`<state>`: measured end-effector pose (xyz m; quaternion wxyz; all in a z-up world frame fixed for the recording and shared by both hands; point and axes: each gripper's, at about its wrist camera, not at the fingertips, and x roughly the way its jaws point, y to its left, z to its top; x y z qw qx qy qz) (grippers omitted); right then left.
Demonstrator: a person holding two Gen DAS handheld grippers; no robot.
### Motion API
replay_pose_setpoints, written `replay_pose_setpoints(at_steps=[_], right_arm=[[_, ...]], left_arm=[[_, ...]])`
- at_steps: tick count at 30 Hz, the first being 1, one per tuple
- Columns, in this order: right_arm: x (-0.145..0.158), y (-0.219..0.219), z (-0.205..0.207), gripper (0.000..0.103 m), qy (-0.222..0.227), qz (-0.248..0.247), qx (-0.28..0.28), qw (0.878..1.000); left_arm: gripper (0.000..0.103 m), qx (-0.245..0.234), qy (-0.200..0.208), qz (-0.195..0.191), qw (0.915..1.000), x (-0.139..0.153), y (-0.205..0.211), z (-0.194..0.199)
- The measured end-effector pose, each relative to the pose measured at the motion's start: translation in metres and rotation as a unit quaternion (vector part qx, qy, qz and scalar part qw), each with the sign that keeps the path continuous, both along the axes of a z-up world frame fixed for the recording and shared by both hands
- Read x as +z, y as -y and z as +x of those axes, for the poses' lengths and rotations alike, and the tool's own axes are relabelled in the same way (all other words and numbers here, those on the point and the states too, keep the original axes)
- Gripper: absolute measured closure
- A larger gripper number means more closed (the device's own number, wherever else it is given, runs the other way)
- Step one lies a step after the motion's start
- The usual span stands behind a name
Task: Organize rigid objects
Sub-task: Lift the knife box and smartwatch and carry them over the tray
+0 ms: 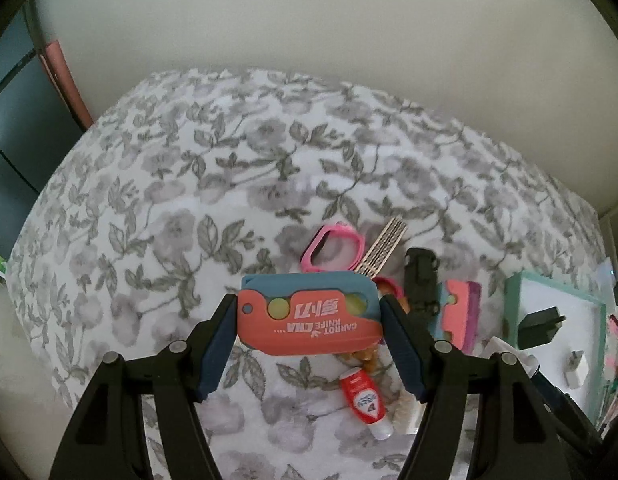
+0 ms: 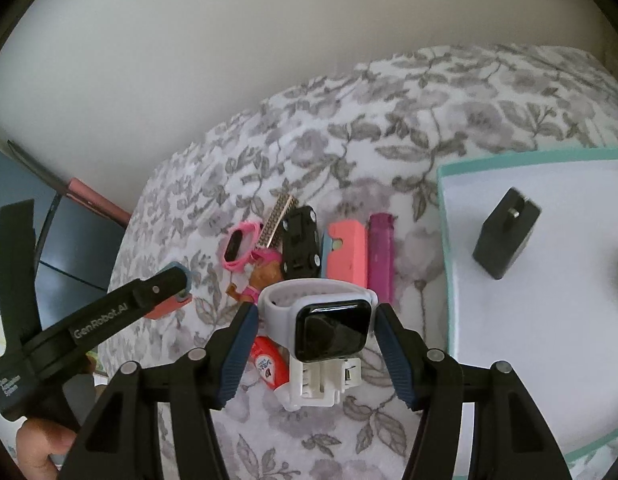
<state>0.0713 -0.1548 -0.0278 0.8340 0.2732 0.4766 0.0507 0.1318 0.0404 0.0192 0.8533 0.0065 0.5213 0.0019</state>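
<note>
On the salmon-coloured face of the toy knife (image 1: 309, 316), the words "CARROT KNIFE CHA" are printed in white, upside down in the left wrist view; larger white characters are set just above them, as seen there, and cannot be read with certainty. "GenRobot.AI" is read in pale letters along the black side of the left hand-held gripper (image 2: 177, 292) in the right wrist view; a smaller block of lettering further back on the same side is too blurred to be read. The print on the red label of the small tube (image 1: 359, 394) below the toy knife is illegible.
</note>
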Motion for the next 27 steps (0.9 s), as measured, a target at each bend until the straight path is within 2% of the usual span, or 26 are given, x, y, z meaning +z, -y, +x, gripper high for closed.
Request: replay_pose_setpoints(at_steps=[6,15,21,27], right_arm=[[0.019,0.013,-0.01,0.04,-0.009,-0.046,-0.028,0.999],[0.046,0.065,-0.034,0.04,-0.023,-0.072,-0.096,0.993],[0.053,0.108,-0.052,0.04,-0.035,-0.131,-0.149,0.98],[0.033,0.157,-0.069,0.04,-0.085,-0.171,-0.215,0.958]], left_arm=[[0.031,-0.014,0.024,-0.006,0.9996,0.016,0.017,-0.008],[0.031,-0.066,0.032,-0.053,0.9959,0.028,0.06,-0.022],[0.031,-0.105,0.017,-0.071,0.9918,0.023,0.095,-0.034],[0.031,-0.15,0.003,-0.075,0.9859,0.014,0.138,-0.049]])
